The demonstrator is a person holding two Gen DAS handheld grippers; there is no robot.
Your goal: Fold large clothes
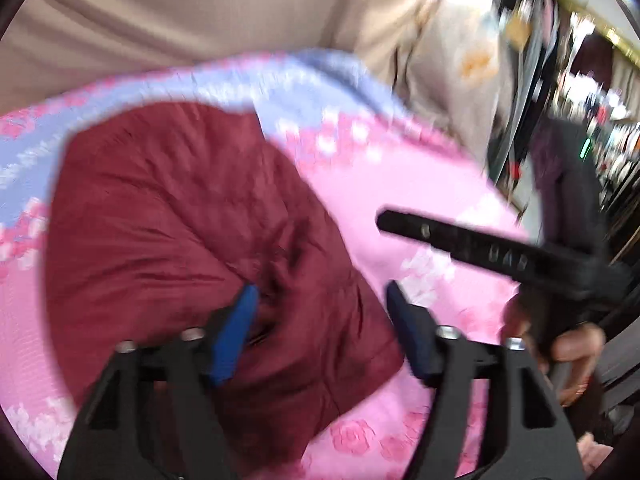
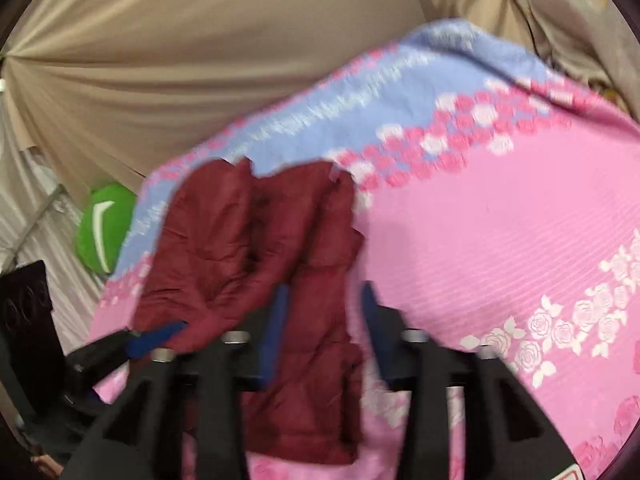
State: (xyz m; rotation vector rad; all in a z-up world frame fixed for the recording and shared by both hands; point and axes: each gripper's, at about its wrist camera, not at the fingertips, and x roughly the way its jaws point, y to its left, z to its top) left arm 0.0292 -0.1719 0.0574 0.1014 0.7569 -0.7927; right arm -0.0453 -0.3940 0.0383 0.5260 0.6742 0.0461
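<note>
A dark red quilted jacket lies bunched on a pink bed cover; it also shows in the right wrist view. My left gripper is open, its blue fingertips just above the jacket's near part. My right gripper is open over the jacket's lower edge, with cloth lying between the blue fingers. The right gripper's body shows in the left wrist view at the right. The left gripper's blue tip shows at the lower left of the right wrist view. Both views are blurred.
The pink and blue rose-patterned bed cover spreads under the jacket. Beige curtains hang behind the bed. A green cushion sits at the bed's left side. Cluttered shelves stand at the far right.
</note>
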